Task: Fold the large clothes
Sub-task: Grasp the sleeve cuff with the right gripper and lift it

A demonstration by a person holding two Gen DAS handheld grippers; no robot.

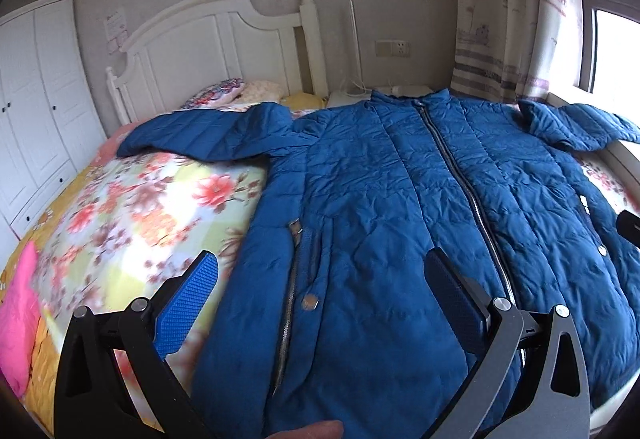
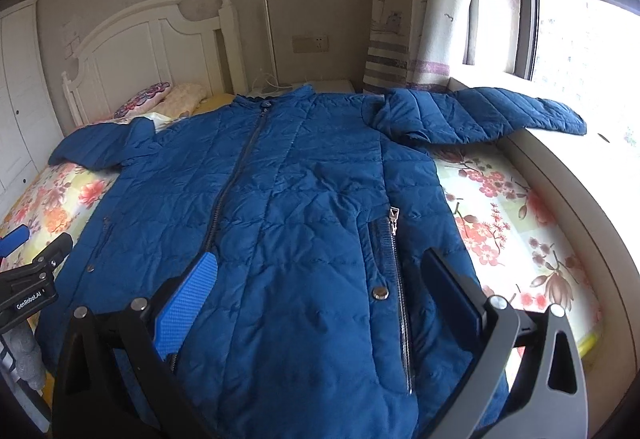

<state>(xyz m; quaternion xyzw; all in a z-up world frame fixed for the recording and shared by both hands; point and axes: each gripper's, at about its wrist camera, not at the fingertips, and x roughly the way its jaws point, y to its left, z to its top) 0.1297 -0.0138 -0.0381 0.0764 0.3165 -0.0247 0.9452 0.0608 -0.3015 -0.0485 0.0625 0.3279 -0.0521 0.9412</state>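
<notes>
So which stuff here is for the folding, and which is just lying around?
For the folding:
blue jacket
left gripper, open
right gripper, open

Just lying around:
pillows
pink cloth
flowery bedspread under the jacket
curtain
wardrobe

I see a floral bedspread [image 1: 160, 207] in red, yellow and pale green covering the bed. A white wooden headboard [image 1: 208, 39] stands against the beige wall, and beside it on the left is a white wardrobe [image 1: 36, 99] with small dark knobs. At the head of the bed lie a patterned pillow [image 1: 218, 89] and a cream cushion [image 1: 262, 89] just beside it. Something bright pink [image 1: 18, 311] sits at the bed's left edge. A wall socket [image 1: 393, 48] is mounted near a patterned curtain [image 2: 404, 7], which hangs by a bright window [image 2: 580, 31] above a pale sill [image 2: 560, 175].
</notes>
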